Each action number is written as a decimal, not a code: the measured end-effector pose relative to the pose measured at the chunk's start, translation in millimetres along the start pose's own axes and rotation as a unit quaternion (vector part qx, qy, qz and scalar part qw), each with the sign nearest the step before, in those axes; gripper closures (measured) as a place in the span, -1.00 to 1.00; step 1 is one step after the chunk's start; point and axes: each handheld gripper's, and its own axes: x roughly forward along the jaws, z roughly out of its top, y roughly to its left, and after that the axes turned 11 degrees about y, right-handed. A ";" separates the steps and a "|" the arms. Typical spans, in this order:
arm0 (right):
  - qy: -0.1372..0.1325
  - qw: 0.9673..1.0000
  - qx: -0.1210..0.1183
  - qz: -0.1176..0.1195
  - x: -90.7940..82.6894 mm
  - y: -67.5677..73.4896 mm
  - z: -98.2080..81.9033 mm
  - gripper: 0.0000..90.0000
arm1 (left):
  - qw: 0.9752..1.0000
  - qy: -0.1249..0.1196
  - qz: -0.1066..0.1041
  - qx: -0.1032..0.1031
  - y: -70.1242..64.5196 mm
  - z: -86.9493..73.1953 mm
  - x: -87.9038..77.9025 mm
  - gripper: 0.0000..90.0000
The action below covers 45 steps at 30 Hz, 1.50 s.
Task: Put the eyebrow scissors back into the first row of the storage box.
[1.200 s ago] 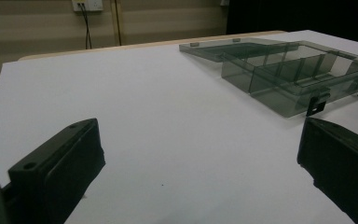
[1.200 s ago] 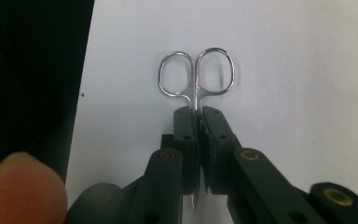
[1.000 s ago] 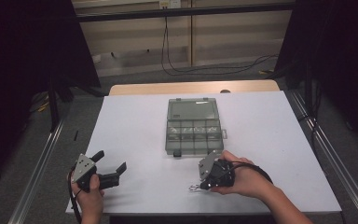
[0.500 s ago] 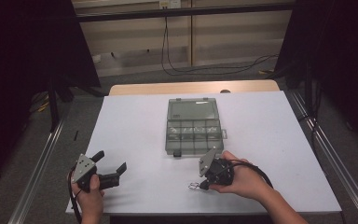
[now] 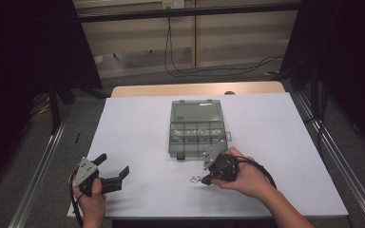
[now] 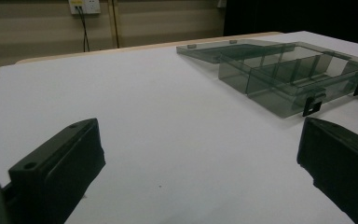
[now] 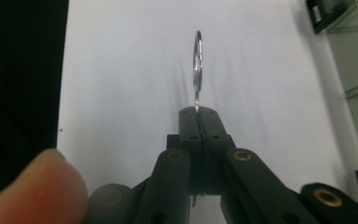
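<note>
My right gripper (image 5: 204, 181) sits near the table's front, just before the box, shut on a small metal wire ring (image 5: 196, 179). In the right gripper view the ring (image 7: 198, 60) sticks out edge-on beyond the closed tips of the right gripper (image 7: 199, 114), over the white tabletop. A clear grey compartment box (image 5: 197, 133) lies open mid-table, its lid folded back flat. At the front left corner my left gripper (image 5: 113, 164) stands open with nothing between its jaws. The left gripper (image 6: 200, 154) points across the bare white surface, with the box (image 6: 279, 79) off to its right.
The white table (image 5: 138, 128) ends in a wooden strip at the back. Metal rails (image 5: 328, 147) run along both sides. Cables lie on the floor behind. A thumb (image 7: 32, 186) shows at the lower left of the right gripper view.
My right gripper has edged slightly toward the box with the ring still pinched in it. The left gripper has stayed in place.
</note>
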 end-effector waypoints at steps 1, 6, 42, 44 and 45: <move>-0.001 1.000 -0.001 -0.004 -1.2 -1.5 0.4 1.00 | 1.000 0.000 -0.001 -0.003 -0.4 -0.1 0.1 -1.00; -0.010 1.000 0.005 -0.001 -6.4 -5.6 3.3 1.00 | 1.000 -0.001 -0.003 0.002 0.2 0.1 0.0 -1.00; -0.029 0.999 0.023 -0.035 -39.9 -35.6 23.0 1.00 | 1.000 -0.008 -0.007 -0.001 -1.1 -0.2 -0.6 -1.00; -0.031 0.999 0.021 -0.035 -40.8 -37.4 23.8 1.00 | 1.000 -0.008 -0.007 -0.001 -1.2 -0.3 -0.6 -1.00; -0.031 0.999 0.022 -0.036 -41.4 -38.2 24.0 1.00 | 1.000 -0.008 -0.007 -0.001 -1.1 -0.3 -0.7 -1.00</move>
